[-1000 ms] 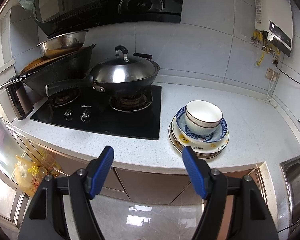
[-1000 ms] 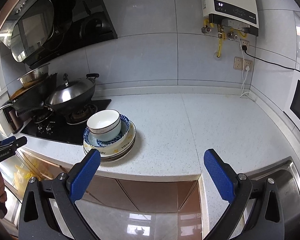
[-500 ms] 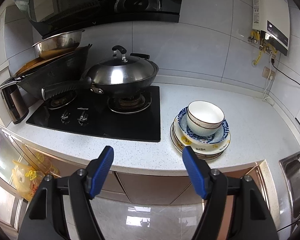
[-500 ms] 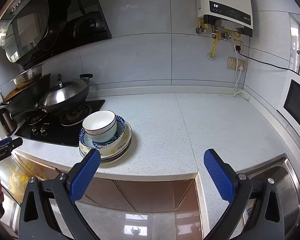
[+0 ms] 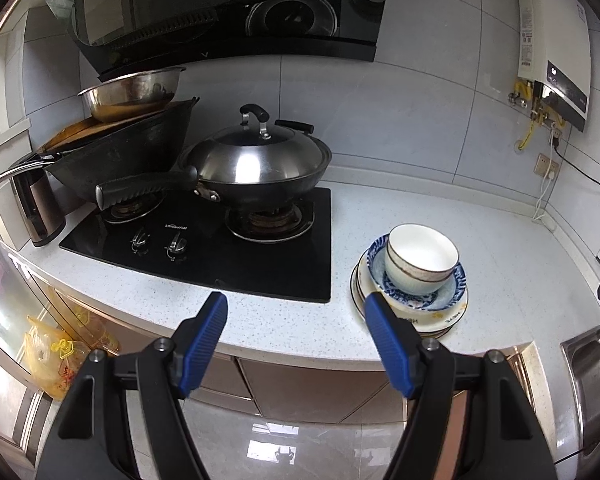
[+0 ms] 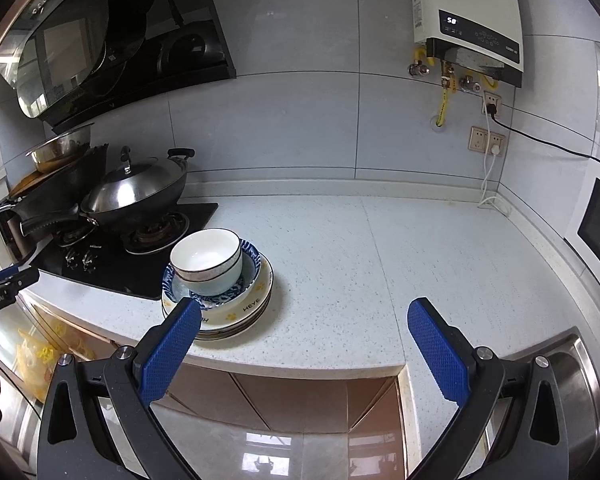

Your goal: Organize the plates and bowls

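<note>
A white bowl (image 5: 422, 258) with a dark rim line sits in a blue-patterned bowl (image 5: 454, 294), on a stack of cream plates (image 5: 440, 320) on the counter right of the stove. The same white bowl (image 6: 207, 260), blue-patterned bowl (image 6: 249, 272) and plates (image 6: 252, 306) show in the right wrist view. My left gripper (image 5: 296, 308) is open and empty, in front of the counter edge, left of the stack. My right gripper (image 6: 304, 312) is open and empty, in front of the counter edge, right of the stack.
A black gas stove (image 5: 204, 240) holds a lidded wok (image 5: 256, 168) and a second wok (image 5: 120, 152) with a steel basin. A sink (image 6: 580, 392) lies at the right. A water heater (image 6: 468, 16) and sockets are on the wall. White counter (image 6: 420, 248) stretches right.
Both grippers have come closer to the counter and the dish stack. The stack appears larger and lower in both views. Both stay open.
</note>
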